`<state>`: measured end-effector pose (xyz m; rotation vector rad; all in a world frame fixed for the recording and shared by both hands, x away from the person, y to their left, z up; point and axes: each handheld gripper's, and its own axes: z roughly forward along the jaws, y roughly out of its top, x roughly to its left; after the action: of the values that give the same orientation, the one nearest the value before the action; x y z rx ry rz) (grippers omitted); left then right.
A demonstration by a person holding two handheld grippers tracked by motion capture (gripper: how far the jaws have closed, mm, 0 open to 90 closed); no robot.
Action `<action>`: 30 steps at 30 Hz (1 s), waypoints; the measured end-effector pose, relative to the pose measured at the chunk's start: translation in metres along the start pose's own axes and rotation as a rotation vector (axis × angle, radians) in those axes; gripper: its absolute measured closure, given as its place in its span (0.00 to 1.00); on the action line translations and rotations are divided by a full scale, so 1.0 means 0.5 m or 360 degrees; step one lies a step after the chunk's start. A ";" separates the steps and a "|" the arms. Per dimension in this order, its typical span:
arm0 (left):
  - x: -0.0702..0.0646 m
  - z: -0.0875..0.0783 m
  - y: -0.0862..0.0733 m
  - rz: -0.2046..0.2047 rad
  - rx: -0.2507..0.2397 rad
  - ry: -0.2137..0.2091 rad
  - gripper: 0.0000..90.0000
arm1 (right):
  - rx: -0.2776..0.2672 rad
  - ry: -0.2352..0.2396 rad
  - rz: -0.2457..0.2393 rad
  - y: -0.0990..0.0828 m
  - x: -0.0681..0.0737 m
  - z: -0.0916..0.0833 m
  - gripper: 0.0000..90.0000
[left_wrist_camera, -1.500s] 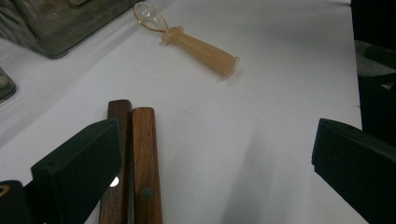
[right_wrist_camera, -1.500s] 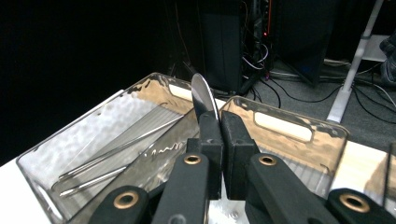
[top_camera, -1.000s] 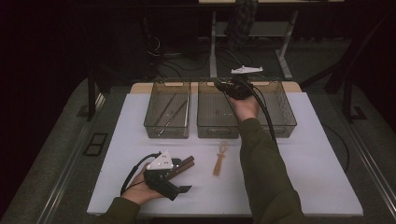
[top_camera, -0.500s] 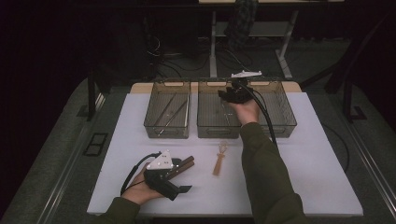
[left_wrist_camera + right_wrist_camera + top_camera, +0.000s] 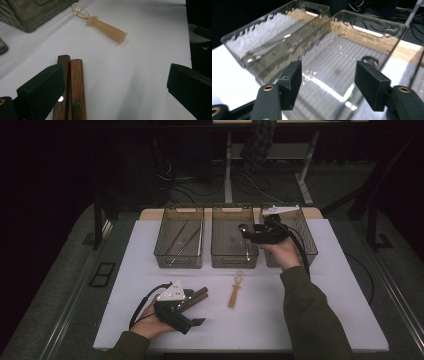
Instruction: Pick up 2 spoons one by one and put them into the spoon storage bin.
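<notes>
Two tools (image 5: 192,317) (image 5: 248,234), three bins (image 5: 179,245), one spoon (image 5: 235,290), two wooden handles (image 5: 196,296)

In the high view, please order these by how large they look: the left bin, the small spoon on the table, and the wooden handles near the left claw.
1. Left bin, clearly the largest.
2 and 3. Small spoon and wooden handles: they look close in length, and the left claw covers part of the handles, so I cannot rank them.

- White-topped bench (image 5: 325,310), a strip of bare wood along its far edge.
- Three clear smoky plastic bins (image 5: 178,244) in a row at the far side.
- Translucent amber plastic spoon (image 5: 235,290) near the middle.
- Two brown wooden handles (image 5: 72,85) side by side, near the front left.
</notes>
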<state>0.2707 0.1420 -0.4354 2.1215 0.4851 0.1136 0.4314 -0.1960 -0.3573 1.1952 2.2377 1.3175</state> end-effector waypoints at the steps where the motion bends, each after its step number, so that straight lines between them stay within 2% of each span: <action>1: 0.000 0.000 0.000 -0.0003 0.0000 0.0005 0.00 | -0.0008 -0.0010 -0.0005 -0.008 0.002 -0.009 0.40; 5: 0.001 -0.002 0.000 -0.0026 0.0003 0.0020 0.01 | -0.0043 0.0010 0.0015 -0.039 0.008 -0.043 0.34; 7: 0.003 -0.003 0.002 -0.0045 -0.0003 0.0025 0.02 | -0.0060 -0.0005 0.0018 -0.054 0.013 -0.057 0.30; 11: 0.006 -0.008 0.006 -0.0086 -0.0024 0.0054 0.10 | -0.0073 0.0008 0.0000 -0.085 0.020 -0.086 0.27; 13: 0.008 -0.009 0.009 -0.0096 -0.0017 0.0075 0.18 | -0.0085 0.0009 -0.0020 -0.102 0.023 -0.100 0.25; 17: 0.013 -0.006 0.016 -0.0127 -0.0012 0.0070 0.34 | -0.0087 0.0033 -0.0044 -0.139 0.029 -0.123 0.24; 23: 0.019 0.006 0.035 -0.0161 0.0021 0.0091 0.60 | -0.0009 0.0018 -0.0098 -0.194 0.034 -0.138 0.23; 27: 0.023 0.022 0.047 -0.0175 0.0065 0.0078 0.76 | 0.0022 0.0020 -0.0088 -0.238 0.033 -0.153 0.22; 30: 0.026 0.032 0.056 -0.0181 0.0086 0.0089 0.90 | -0.0007 0.0038 -0.0076 -0.273 0.030 -0.165 0.21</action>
<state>0.2952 0.1207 -0.4230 2.1428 0.6469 0.0960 0.3030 -0.2663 -0.4226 1.1232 2.2640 1.3249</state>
